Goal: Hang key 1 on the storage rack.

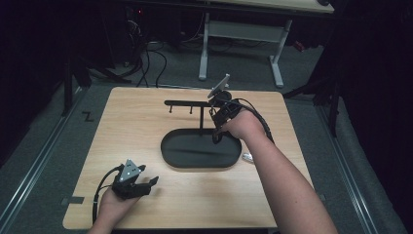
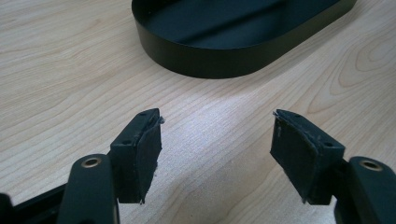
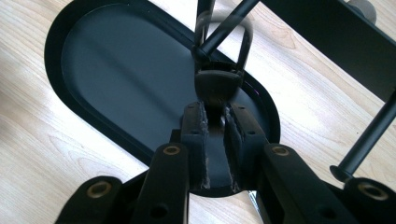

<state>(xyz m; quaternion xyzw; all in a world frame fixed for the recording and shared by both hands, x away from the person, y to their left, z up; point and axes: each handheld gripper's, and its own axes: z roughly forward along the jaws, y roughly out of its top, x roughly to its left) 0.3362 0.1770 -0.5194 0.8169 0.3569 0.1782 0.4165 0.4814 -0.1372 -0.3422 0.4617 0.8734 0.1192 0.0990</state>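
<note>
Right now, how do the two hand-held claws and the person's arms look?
Both claws are black. The left claw carries a grey three-cornered plate on top, and a black cable loops from it past the wrist. Its flat, dark pads sit on arms with brass-coloured rivets. The right claw has the same plate and a thick black cable. Its pads look worn at the edges. Both forearms are bare, with no sleeves.

The high view looks down from above the surface (image 1: pixel 146 117); both gripper views look closely at the black tray (image 2: pixel 210 60).
</note>
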